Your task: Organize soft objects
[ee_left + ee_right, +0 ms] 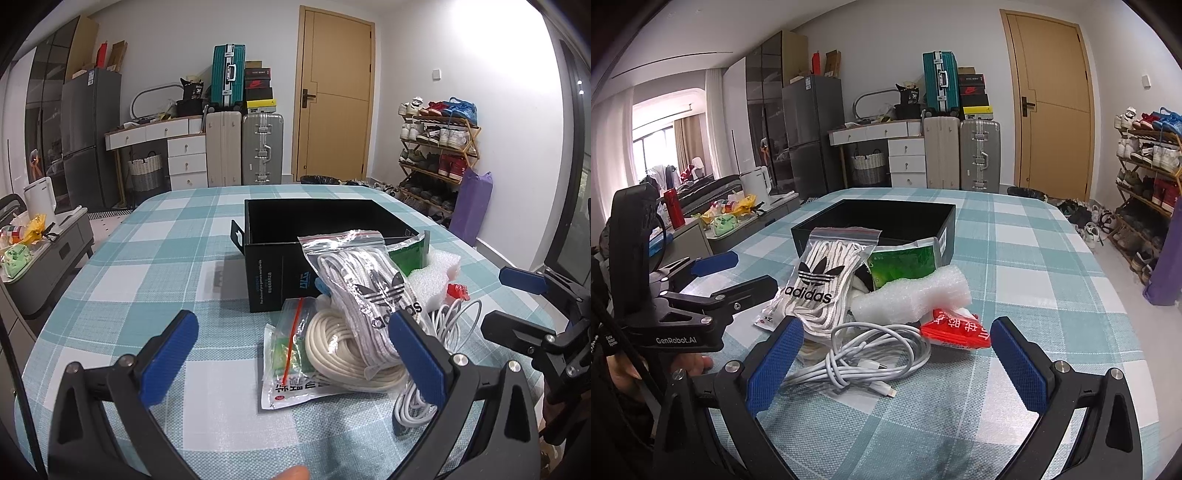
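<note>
Both sets of tongs spread wide, left gripper [295, 354] and right gripper [897, 362] empty, soft pile heaped just in front of black box [280, 273]; risk: snagging looped white cable [871, 354], dragging red packet [956, 328] and laces bag [820, 280] along.

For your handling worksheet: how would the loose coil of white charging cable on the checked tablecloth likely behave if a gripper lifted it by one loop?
The loose coil of white charging cable looks floppy: only a small knot binds it, so loops would probably sag and uncoil. It seems light, so lifting should be easy. Its free plug end would likely dangle and drag over the checked tablecloth.
</note>
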A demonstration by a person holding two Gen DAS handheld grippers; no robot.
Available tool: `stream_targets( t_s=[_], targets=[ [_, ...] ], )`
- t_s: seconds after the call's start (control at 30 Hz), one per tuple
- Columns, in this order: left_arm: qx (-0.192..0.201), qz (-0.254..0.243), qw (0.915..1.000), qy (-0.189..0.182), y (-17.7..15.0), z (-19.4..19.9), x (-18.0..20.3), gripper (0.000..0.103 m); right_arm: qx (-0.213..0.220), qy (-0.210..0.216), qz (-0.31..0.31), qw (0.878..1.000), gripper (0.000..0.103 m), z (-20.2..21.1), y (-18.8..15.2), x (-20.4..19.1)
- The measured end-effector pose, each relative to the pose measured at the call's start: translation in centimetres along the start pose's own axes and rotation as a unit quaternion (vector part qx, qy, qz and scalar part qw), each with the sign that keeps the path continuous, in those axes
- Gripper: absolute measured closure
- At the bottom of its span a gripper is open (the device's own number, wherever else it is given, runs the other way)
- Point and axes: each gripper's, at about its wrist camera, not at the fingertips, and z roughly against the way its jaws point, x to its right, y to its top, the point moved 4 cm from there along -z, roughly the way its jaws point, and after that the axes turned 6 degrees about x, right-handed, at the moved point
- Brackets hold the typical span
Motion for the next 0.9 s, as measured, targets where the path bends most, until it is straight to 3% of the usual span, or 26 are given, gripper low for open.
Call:
stream_targets(
  t_s=[0.9],
  targets=[
    [-0.001, 0.004, 1.0000, -0.002, -0.01, -0.11, -0.29, 0.000, -0.030, 0.010, -0.016, 0.999, 0.000, -0.84, -0.16, -0.41]
  ],
)
